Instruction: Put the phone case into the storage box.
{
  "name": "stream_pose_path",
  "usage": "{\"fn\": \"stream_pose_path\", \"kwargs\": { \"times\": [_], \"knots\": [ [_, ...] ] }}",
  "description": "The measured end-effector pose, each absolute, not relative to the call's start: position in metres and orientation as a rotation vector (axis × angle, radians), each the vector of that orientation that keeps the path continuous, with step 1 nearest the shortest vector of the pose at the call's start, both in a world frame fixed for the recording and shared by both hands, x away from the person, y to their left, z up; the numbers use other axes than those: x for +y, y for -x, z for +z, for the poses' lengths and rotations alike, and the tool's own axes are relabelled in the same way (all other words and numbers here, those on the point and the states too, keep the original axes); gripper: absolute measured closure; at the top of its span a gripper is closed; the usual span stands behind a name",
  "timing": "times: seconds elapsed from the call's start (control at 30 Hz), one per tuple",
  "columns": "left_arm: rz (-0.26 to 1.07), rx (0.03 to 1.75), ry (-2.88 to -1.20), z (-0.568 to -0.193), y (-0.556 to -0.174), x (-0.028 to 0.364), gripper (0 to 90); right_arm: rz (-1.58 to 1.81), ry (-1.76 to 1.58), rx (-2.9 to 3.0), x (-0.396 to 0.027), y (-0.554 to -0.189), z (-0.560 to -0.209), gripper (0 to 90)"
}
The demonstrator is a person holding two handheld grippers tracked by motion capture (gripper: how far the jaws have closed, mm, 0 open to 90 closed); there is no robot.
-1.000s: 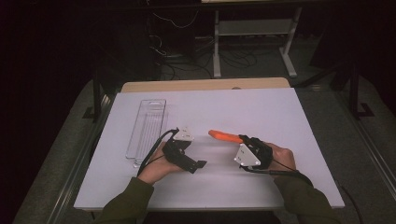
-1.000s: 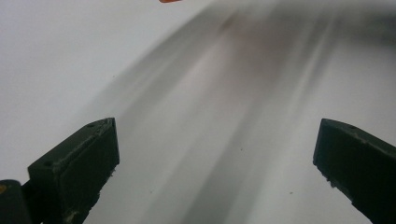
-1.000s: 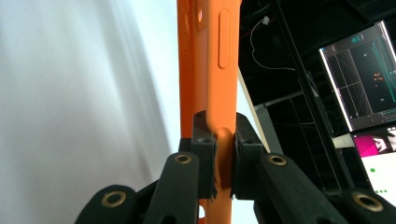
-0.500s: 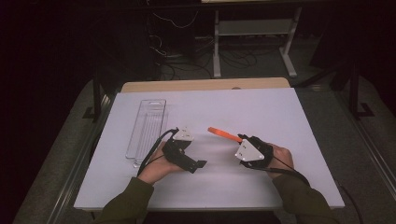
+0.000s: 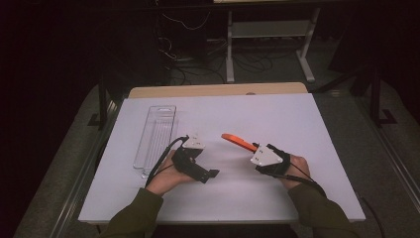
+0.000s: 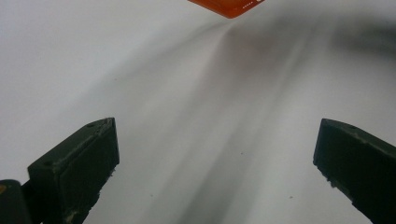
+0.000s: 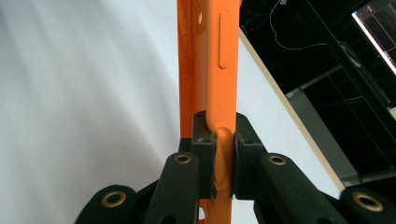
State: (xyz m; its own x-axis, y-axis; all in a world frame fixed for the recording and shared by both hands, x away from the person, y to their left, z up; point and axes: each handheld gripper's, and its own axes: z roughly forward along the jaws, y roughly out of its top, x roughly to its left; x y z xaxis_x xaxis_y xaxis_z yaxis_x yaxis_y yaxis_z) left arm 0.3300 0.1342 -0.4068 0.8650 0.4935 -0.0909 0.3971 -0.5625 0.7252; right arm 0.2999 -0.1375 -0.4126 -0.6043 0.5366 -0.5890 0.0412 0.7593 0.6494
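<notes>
My right gripper (image 5: pixel 255 149) is shut on one end of an orange phone case (image 5: pixel 236 141), which sticks out up and to the left just above the white table (image 5: pixel 277 114). In the right gripper view the case (image 7: pixel 210 60) stands on edge, pinched between the pads of the gripper (image 7: pixel 223 140). My left gripper (image 5: pixel 213 173) rests low over the table to the left, its tips pointing right toward the case. In the left gripper view this gripper (image 6: pixel 217 158) is open with bare table between the jaws, and a corner of the orange case (image 6: pixel 226 5) shows at the top.
A clear, long plastic tray (image 5: pixel 156 134) lies on the table's left side, just beyond my left hand. A wooden strip (image 5: pixel 218 90) runs along the table's far edge. Dark floor, cables and a metal stand lie behind.
</notes>
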Motion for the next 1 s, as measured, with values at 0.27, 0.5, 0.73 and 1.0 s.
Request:
{"fn": "stream_pose_path", "kwargs": {
  "times": [0.27, 0.5, 0.73, 1.0],
  "knots": [
    [0.121, 0.658, -2.233, -0.4073, -0.3314, 0.1335, 0.0, 0.791, -0.478, 2.13, -0.1393, -0.302, -0.4115, 80.6],
    [0.126, 0.67, -2.228, -0.4074, -0.3323, 0.1344, 0.0, 0.834, -0.543, 2.14, -0.14, -0.3038, -0.4116, 80.6],
    [0.136, 0.673, -2.236, -0.4068, -0.3316, 0.1343, 0.0, 0.88, -0.596, 2.139, -0.1409, -0.3052, -0.4106, 80.6],
    [0.131, 0.67, -2.237, -0.4063, -0.3311, 0.1347, 0.0, 0.941, -0.671, 2.146, -0.1431, -0.3073, -0.409, 80.6]
  ]
}}
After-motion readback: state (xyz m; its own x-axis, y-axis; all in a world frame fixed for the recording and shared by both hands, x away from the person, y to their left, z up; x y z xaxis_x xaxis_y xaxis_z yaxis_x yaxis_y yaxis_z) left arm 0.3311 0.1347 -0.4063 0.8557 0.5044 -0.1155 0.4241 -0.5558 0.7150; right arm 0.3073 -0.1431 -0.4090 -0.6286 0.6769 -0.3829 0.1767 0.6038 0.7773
